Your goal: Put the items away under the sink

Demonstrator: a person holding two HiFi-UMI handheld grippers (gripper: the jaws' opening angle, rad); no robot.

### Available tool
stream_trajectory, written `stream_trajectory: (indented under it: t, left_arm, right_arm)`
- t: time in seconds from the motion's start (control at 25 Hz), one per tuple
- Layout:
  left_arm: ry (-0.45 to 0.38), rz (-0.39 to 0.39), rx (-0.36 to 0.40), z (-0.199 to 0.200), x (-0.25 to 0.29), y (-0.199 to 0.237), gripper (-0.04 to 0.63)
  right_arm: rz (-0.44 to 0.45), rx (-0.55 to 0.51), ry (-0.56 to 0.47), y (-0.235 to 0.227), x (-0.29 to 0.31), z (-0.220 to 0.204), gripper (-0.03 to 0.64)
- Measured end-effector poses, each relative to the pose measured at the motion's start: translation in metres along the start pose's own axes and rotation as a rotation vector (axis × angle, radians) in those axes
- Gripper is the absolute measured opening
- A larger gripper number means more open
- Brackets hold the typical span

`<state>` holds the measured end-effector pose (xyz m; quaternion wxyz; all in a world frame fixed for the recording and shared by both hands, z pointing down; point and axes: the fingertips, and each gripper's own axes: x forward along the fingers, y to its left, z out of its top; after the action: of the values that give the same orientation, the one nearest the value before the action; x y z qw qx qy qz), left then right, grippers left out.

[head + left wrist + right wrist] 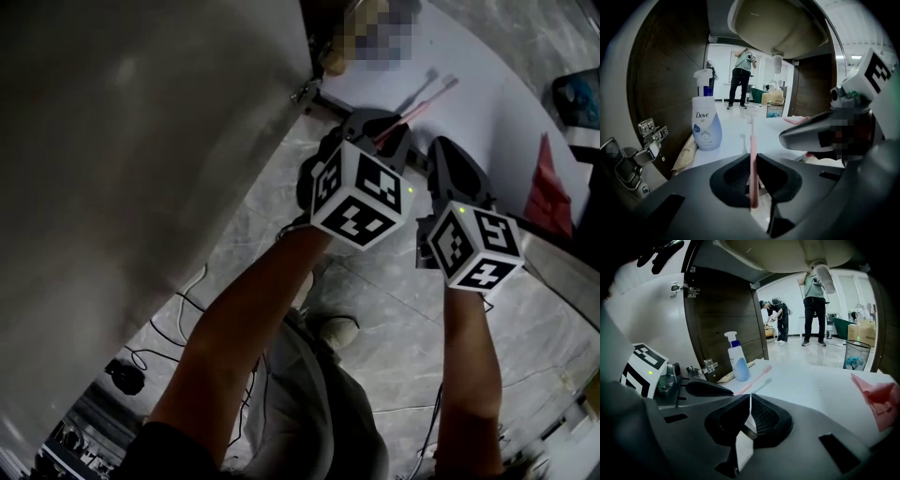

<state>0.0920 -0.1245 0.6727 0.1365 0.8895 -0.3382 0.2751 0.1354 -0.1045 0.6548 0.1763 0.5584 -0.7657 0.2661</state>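
Toothbrush (433,98), pink, sticks out of the left hand-held gripper (386,131) over the white cabinet floor (487,103) at the upper middle of the head view, probably to be laid there. Left gripper view: the jaws are clenched on its handle, with the Dove bottle (707,126) standing ahead at the left. Right gripper view: the right hand-held gripper (750,409) is clenched and empty.
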Motion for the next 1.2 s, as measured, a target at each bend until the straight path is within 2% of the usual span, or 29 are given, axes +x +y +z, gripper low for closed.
stream_trajectory:
  t: [0.32, 0.48, 0.52, 0.6, 0.68, 0.76, 0.8, 0.92, 1.04, 1.2]
  left_arm:
    - [0.032, 0.016, 0.01, 0.018, 0.013, 0.022, 0.051]
    - [-0.033, 0.04, 0.02, 0.032, 0.015, 0.028, 0.054]
    - [-0.06, 0.047, 0.01, 0.034, 0.014, 0.03, 0.064]
    - [-0.099, 0.04, -0.017, 0.034, 0.012, 0.031, 0.131]
    - [-0.106, 0.032, -0.027, 0.032, 0.011, 0.028, 0.176]
    - [-0.103, 0.043, -0.015, 0.03, 0.009, 0.029, 0.162]
    - [-0.107, 0.053, -0.012, 0.03, 0.006, 0.03, 0.114]
    - [-0.129, 0.081, -0.013, 0.032, -0.006, 0.034, 0.033]
    - [-0.14, 0.071, -0.013, 0.031, -0.015, 0.03, 0.013]
    - [-0.099, 0.048, -0.029, 0.017, -0.024, 0.024, 0.009]
  right_arm:
    - [0.004, -0.001, -0.017, 0.003, 0.012, 0.011, 0.037]
    - [0.003, 0.021, -0.021, 0.004, 0.013, 0.013, 0.037]
    - [0.009, 0.023, -0.02, 0.005, 0.013, 0.012, 0.037]
    - [0.02, 0.02, -0.017, 0.007, 0.012, 0.01, 0.037]
    - [0.017, 0.017, -0.014, 0.005, 0.01, 0.008, 0.037]
    - [0.009, 0.021, -0.01, 0.003, 0.008, 0.005, 0.037]
    - [0.007, 0.021, -0.009, 0.003, 0.007, 0.004, 0.037]
    - [-0.005, 0.016, -0.008, 0.004, 0.003, 0.002, 0.037]
    - [-0.02, 0.023, -0.012, 0.003, -0.001, 0.0, 0.037]
    - [-0.025, 0.028, -0.01, 0.011, -0.005, -0.004, 0.037]
